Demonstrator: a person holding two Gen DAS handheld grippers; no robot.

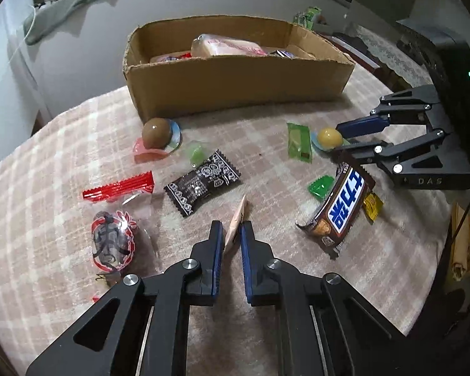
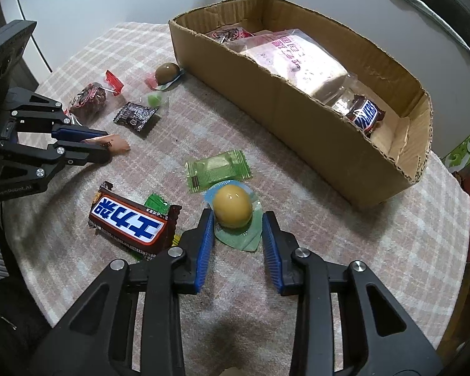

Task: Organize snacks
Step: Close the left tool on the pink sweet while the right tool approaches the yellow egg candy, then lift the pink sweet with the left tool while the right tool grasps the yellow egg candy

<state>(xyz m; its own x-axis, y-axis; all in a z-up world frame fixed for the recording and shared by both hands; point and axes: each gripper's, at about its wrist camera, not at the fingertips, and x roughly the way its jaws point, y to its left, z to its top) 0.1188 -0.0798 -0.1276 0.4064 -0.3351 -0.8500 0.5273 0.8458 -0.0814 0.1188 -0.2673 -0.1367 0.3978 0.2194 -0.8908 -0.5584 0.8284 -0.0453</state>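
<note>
L gripper (image 1: 232, 235) is clamped on a thin pale-pink sachet (image 1: 236, 224), held on edge between the blue pads just above the checked tablecloth (image 1: 62, 156), near the table's front edge. From the R wrist view the same sachet (image 2: 114, 142) sticks out past the L fingertips, over the cloth on the left side.

R gripper (image 2: 236, 228) has its jaws apart, straddling the yellow egg pack (image 2: 232, 206); pads sit either side of its greenish film base, whether they touch the film I can't tell. Egg pack lies toward the table's right edge, just beside a green wafer pack (image 2: 217, 169) on its far side.

Cardboard box (image 1: 235, 91) sits along the back edge of the table. Inside: a big pink bread bag (image 2: 294, 59), a Snickers bar (image 2: 365, 114) at the box's right end, and a red-patterned pack (image 2: 232, 33) at the left end.

Loose on the cloth:
- large Snickers bar (image 1: 341, 203), right side, nr the R gripper; a small green candy (image 1: 321, 186) just beside it, and a yellow candy (image 1: 373, 205) partly under it
- brown egg pack (image 1: 156, 134) just in front of the box's left corner (pink film under it)
- pale-green candy (image 1: 195, 153) and black patterned sachet (image 1: 202, 183), mid-table
- red-ended clear wrapper (image 1: 119, 186) and a dark jujube pack (image 1: 112, 244), left side
</note>
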